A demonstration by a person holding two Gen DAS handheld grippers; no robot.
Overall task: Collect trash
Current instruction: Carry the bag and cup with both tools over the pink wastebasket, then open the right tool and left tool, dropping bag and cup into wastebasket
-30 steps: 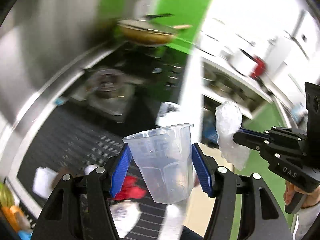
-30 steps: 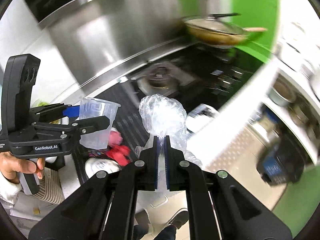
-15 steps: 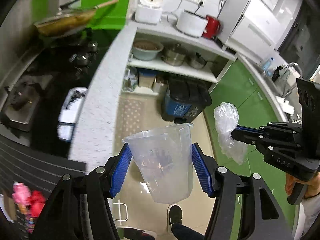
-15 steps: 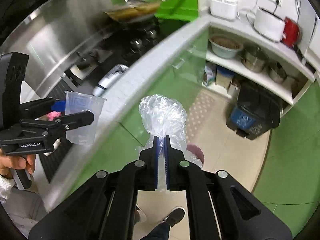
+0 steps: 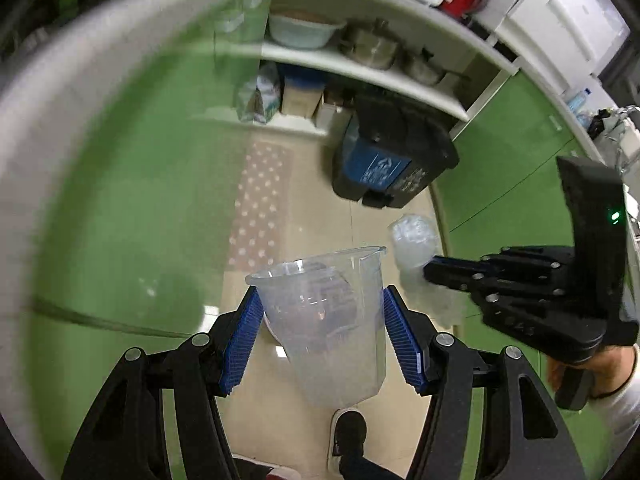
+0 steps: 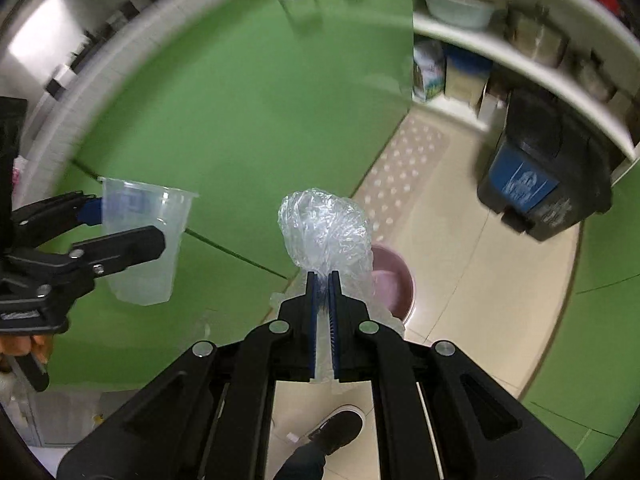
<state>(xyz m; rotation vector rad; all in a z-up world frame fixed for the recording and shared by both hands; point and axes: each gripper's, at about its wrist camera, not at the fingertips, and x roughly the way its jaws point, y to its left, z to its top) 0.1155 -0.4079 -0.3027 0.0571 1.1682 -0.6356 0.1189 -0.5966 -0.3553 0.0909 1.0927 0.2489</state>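
Observation:
My left gripper [image 5: 320, 320] is shut on a clear plastic cup [image 5: 324, 320], held upright above the floor; the cup also shows in the right wrist view [image 6: 144, 240]. My right gripper [image 6: 323, 280] is shut on a crumpled clear plastic bag [image 6: 324, 232], which also shows in the left wrist view [image 5: 412, 240], just right of the cup. A black and blue trash bin [image 5: 392, 156] with its lid down stands on the floor ahead, under the shelves; it shows at the right in the right wrist view [image 6: 536, 184].
Green cabinet fronts [image 6: 240, 112] and a pale counter edge [image 5: 60, 100] curve along the left. White shelves [image 5: 360, 68] hold pots and a bowl. A pink basin [image 6: 392, 280] and a dotted mat [image 5: 260, 200] lie on the tiled floor. My shoe [image 5: 348, 432] is below.
Both grippers have swung away from the stove and counter and lowered toward the floor. The trash bin is now closer. Both still hold their items.

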